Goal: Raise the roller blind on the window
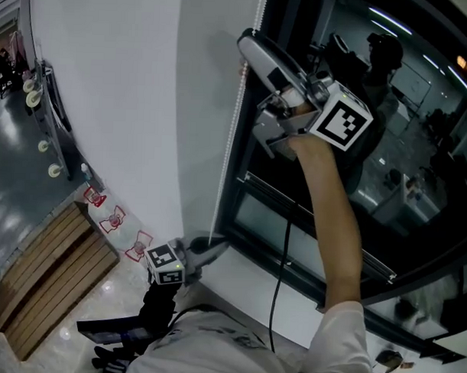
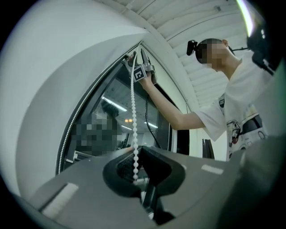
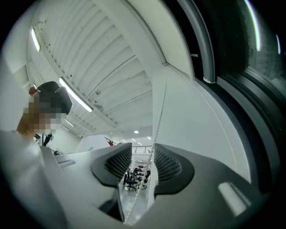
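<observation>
Two tongs work the blind's bead chain (image 1: 233, 136) at the left edge of the window (image 1: 417, 173): the left tongs (image 1: 208, 248), low by the sill (image 1: 245, 291), pinch it taut. Up high, the right tongs (image 1: 250, 49) stand released with the chain loose between them, likely lining up a fresh pull.

Bead chain (image 1: 236, 121) runs off top edge; btm end hidden in left gripper (image 1: 214, 248).

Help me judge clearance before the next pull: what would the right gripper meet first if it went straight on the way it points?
Probably the bead chain, which runs between the right gripper's open jaws without being pinched. Just past it stands the white wall; depth there is unclear.
</observation>
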